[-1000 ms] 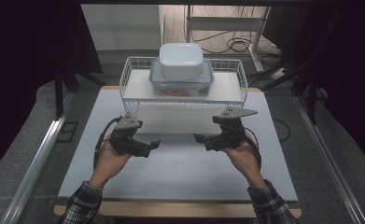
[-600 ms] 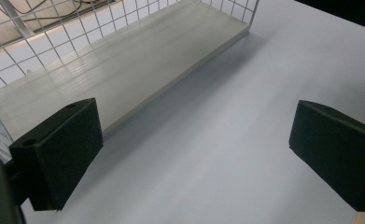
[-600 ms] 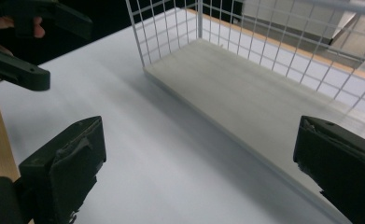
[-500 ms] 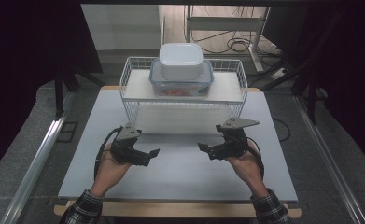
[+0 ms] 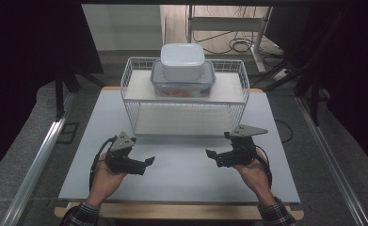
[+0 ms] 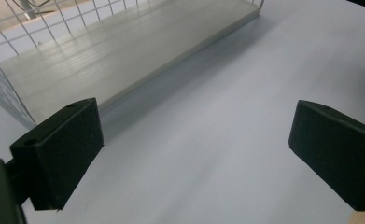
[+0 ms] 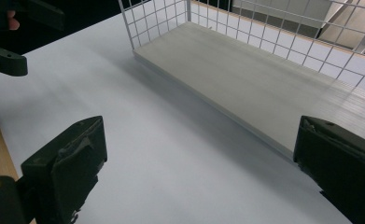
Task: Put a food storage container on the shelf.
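High view looks down from the person's side; both claw cams sit low, sharing the white wire rack (image 5: 185, 101) (image 6: 101, 60) (image 7: 264, 70) and pale grey tabletop (image 5: 181, 169) (image 6: 217, 154) (image 7: 161, 154).

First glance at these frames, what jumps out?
The white wire rack at the far middle of the table, with a white container stacked on a clear lidded box on its top shelf. Nearer, the left gripper and right gripper hover open over the bare white tabletop, holding nothing.
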Available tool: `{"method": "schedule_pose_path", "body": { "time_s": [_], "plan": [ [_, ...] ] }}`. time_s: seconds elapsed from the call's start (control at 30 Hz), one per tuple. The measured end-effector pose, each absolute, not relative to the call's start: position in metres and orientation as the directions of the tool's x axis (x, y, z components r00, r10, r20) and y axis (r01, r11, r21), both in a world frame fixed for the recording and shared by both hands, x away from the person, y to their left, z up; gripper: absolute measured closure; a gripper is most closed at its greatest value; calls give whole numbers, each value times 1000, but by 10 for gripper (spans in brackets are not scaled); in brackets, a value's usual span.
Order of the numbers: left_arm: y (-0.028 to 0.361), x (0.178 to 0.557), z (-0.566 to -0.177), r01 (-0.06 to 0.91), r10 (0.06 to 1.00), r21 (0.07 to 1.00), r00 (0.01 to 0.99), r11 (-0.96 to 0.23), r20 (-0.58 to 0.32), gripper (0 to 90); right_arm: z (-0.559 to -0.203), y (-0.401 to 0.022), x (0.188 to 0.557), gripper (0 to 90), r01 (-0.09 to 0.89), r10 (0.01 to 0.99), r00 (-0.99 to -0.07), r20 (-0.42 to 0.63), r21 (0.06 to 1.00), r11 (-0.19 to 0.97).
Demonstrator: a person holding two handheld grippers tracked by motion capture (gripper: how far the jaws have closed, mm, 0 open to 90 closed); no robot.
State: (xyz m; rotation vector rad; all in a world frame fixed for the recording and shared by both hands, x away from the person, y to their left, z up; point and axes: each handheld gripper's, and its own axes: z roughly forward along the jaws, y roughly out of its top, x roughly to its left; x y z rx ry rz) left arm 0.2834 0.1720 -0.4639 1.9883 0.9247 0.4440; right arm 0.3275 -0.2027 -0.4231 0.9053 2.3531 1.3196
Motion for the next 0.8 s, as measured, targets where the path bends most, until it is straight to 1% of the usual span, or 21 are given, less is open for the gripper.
{"method": "schedule_pose_path", "body": {
  "time_s": [0.3,0.47,0.8],
  "plan": [
    [179,276,-477,440,761,844,646,-307,-60,30,-433,-211,322,25,392,659,-750,51,838,381],
    [180,272,-487,447,766,834,641,-323,-47,30,-443,-218,319,23,412,668,-741,63,829,379],
    [186,265,-499,469,776,825,628,-314,-61,30,-460,-231,312,22,443,684,-725,78,813,377]
  ]
}}
